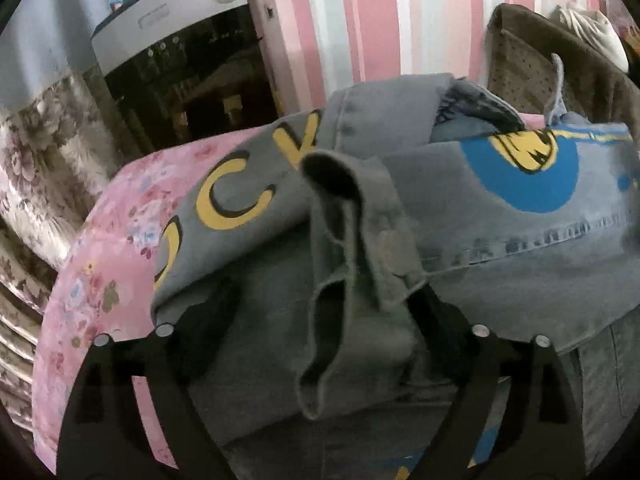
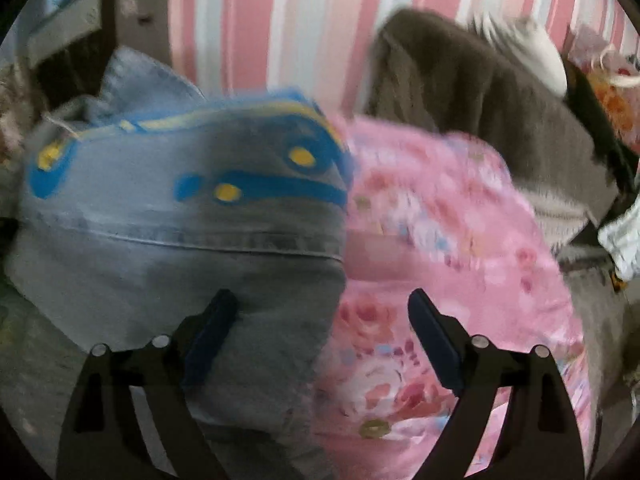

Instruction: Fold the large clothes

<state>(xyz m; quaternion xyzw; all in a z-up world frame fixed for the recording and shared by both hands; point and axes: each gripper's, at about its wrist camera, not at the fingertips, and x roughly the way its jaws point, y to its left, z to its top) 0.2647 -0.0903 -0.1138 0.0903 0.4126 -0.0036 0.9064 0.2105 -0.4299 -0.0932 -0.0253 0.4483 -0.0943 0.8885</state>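
- A pink floral bedspread [image 1: 100, 264] covers the bed, with a pink-striped wall [image 2: 280, 20] behind.
- The denim jacket [image 1: 500, 240] lies folded on the bedspread, toward the wall.
- Left gripper [image 1: 320, 308]: jaws spread, a cuffed fold of the jacket between them, unpinched.
- Right gripper [image 2: 320, 324]: spread over the jacket's edge, holding nothing.
- Judgement: pinch through all layers before lifting; heavy denim with thick seams slips from shallow bites.
- Painted patches look stiffer, creasing poorly.
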